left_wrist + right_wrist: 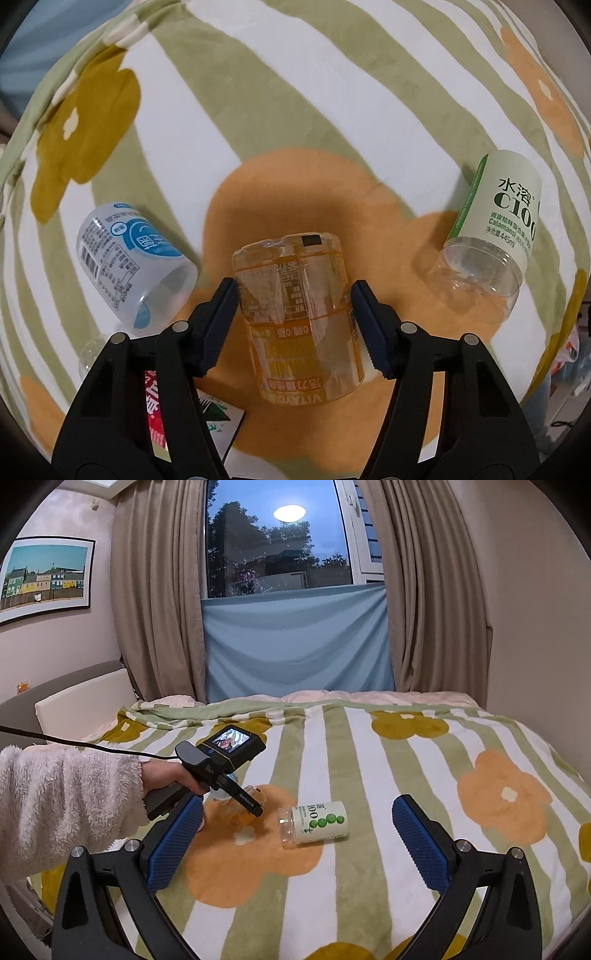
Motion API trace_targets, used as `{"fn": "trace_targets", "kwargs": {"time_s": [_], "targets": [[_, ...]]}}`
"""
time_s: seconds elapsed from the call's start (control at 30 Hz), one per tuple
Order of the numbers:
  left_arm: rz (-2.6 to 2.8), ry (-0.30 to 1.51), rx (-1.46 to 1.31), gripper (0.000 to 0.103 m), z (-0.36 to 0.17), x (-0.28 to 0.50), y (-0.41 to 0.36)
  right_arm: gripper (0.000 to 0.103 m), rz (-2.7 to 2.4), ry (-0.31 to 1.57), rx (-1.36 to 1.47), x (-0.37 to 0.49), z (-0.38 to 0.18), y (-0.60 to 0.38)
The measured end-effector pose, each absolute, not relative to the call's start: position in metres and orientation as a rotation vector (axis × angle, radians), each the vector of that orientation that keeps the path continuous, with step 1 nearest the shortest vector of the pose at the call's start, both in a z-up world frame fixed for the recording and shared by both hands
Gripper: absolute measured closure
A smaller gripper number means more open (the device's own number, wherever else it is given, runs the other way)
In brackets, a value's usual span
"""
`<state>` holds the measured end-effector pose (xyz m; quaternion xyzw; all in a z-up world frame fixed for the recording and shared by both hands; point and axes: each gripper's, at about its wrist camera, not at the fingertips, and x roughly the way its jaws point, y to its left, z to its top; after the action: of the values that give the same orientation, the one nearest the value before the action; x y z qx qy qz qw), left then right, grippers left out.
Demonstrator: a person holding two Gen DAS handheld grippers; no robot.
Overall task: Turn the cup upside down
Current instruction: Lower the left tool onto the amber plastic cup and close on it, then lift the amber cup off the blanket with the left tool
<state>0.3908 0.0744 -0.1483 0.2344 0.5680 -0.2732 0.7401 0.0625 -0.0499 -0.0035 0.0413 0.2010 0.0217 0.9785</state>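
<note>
A bed fills the near scene under a blanket striped green and white with orange and mustard flowers. At the far wall, beige curtains flank a window showing dusk trees and a reflected ceiling lamp; blue cloth covers its lower part. A framed picture hangs far left.

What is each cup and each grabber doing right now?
Orange cup: between the left gripper's fingers, label upside down.
Blue cup: lying on its side on the blanket.
Green cup: lying on its side.
Left gripper: fingers around the orange cup.
Right gripper: open, holding nothing.
</note>
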Motion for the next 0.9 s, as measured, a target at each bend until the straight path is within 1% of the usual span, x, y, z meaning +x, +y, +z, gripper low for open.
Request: {"fn": "trace_targets", "kwargs": {"time_s": [0.13, 0.3, 0.43, 0.53, 0.7, 0.9], "targets": [[-0.605, 1.234, 0.518, 0.043, -0.138, 0.385, 0.074, 0.001, 0.043, 0.404, 0.098, 0.055, 0.0, -0.049], [-0.636, 1.207, 0.53, 0.043, -0.113, 0.366, 0.072, 0.0, 0.037, 0.378, 0.118, 0.046, 0.007, -0.048], [-0.677, 1.186, 0.523, 0.043, -0.094, 0.339, 0.079, 0.0, 0.053, 0.362, 0.126, 0.036, 0.012, -0.045], [-0.728, 1.178, 0.526, 0.043, -0.088, 0.304, 0.083, 0.0, 0.067, 0.37, 0.117, 0.029, 0.013, -0.039], [-0.791, 1.188, 0.568, 0.043, -0.102, 0.248, 0.089, 0.0, 0.099, 0.457, 0.118, 0.029, -0.002, -0.034], [-0.799, 1.201, 0.552, 0.043, -0.131, 0.21, 0.099, 0.0, 0.133, 0.604, 0.211, 0.033, -0.045, -0.037]]}}
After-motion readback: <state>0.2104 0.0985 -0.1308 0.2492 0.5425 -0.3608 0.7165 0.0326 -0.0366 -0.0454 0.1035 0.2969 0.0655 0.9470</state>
